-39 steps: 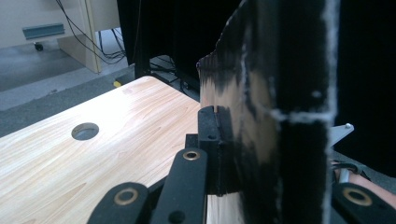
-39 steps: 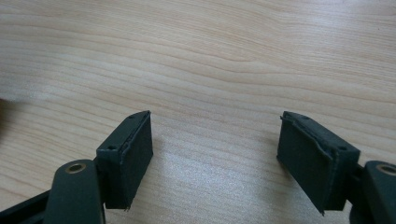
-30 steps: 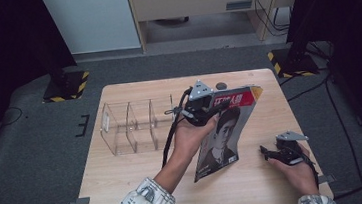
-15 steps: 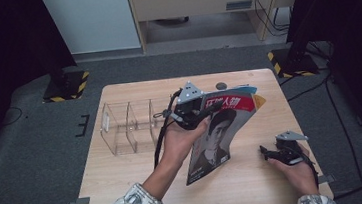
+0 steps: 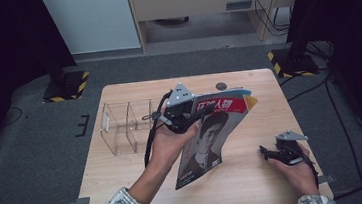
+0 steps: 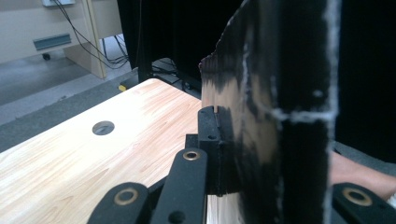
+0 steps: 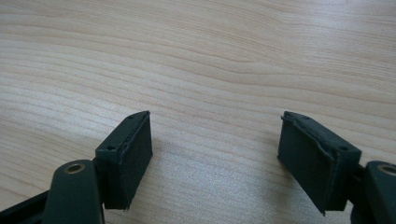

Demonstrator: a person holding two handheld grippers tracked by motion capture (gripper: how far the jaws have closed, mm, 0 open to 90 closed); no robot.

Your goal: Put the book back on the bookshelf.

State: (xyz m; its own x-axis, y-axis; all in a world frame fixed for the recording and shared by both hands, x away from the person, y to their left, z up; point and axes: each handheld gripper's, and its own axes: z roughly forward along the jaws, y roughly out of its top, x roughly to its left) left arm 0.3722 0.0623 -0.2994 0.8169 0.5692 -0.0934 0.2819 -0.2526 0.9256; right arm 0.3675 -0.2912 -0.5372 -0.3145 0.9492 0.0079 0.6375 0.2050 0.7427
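A magazine (image 5: 207, 134) with a red title band and a portrait cover hangs tilted above the middle of the wooden table (image 5: 257, 185). My left gripper (image 5: 186, 112) is shut on its top edge and holds it off the wood. In the left gripper view the magazine (image 6: 275, 107) stands edge-on between the jaws, dark and close. Just left of the held magazine stands a clear plastic divider rack (image 5: 128, 124). My right gripper (image 5: 274, 152) rests low over the table's right side, open. In the right gripper view its fingers (image 7: 128, 156) are wide apart over bare wood.
A round cable hole (image 5: 221, 85) sits near the table's far edge. Two dark stands with yellow-black striped bases (image 5: 67, 85) flank the table on grey carpet. A cable (image 5: 149, 145) trails from the left gripper along the forearm.
The left gripper has carried the magazine leftward toward the clear rack and lifted it a little. The right gripper has stayed in place.
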